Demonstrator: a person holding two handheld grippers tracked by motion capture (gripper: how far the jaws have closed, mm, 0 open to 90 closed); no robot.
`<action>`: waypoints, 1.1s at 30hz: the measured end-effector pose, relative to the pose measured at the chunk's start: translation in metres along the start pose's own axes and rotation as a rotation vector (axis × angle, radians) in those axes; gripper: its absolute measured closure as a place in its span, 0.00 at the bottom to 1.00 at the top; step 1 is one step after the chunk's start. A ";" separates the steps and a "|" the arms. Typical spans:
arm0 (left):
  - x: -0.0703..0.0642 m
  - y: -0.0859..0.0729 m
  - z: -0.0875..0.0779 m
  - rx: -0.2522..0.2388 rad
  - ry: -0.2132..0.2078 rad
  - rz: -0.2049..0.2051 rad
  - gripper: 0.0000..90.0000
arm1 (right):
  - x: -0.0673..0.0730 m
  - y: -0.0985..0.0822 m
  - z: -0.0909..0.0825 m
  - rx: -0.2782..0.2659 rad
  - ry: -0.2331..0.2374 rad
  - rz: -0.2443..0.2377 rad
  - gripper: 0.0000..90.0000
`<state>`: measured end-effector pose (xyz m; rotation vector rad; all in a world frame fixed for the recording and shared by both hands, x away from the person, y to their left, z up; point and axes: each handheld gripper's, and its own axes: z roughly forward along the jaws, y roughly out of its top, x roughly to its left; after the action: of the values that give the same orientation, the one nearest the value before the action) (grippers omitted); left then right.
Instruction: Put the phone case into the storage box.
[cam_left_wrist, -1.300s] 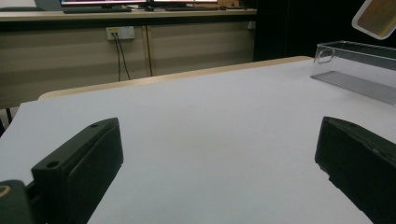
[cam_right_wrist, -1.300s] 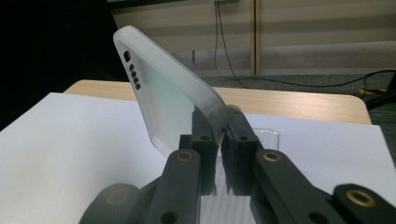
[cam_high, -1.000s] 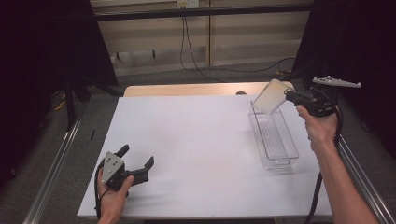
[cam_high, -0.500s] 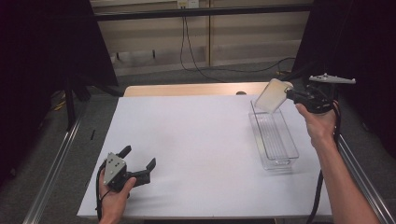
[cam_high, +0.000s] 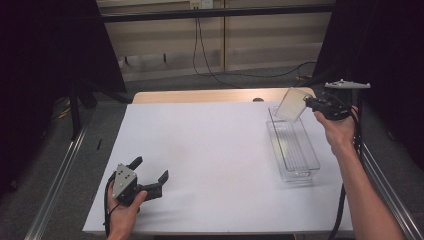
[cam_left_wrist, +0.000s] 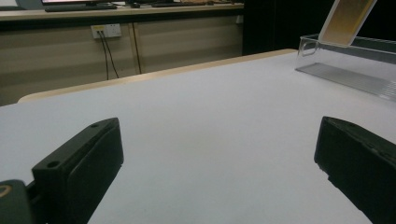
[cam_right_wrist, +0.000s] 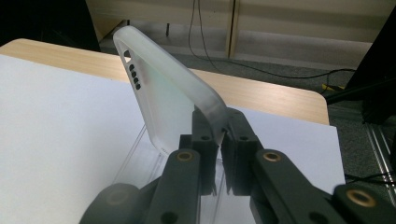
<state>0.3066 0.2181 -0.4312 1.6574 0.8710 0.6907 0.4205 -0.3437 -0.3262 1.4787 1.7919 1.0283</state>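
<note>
My right tool (cam_high: 311, 104) is clamped on one edge of a frosted phone case (cam_high: 291, 104), holding it tilted in the air above the far end of the clear tray (cam_high: 295, 148) on the right of the bench (cam_high: 215, 150). My left tool (cam_high: 150, 176) rests near the bench's front left, wide and holding nothing.

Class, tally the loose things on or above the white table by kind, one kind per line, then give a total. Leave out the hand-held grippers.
Translucent phone case: 1
Clear plastic tray: 1
Total: 2
</note>
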 end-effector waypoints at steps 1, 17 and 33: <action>0.000 0.000 0.000 0.001 0.000 0.000 0.02 | -0.001 0.000 0.002 0.001 0.004 -0.003 0.93; 0.000 0.000 0.001 -0.003 -0.003 -0.014 0.01 | -0.005 -0.002 0.019 0.028 0.026 -0.056 0.93; -0.002 -0.001 0.001 0.002 -0.014 -0.019 0.01 | -0.008 -0.004 0.034 0.072 0.026 -0.099 0.93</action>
<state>0.3067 0.2161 -0.4322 1.6513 0.8768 0.6645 0.4482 -0.3458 -0.3474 1.4097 1.9182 0.9472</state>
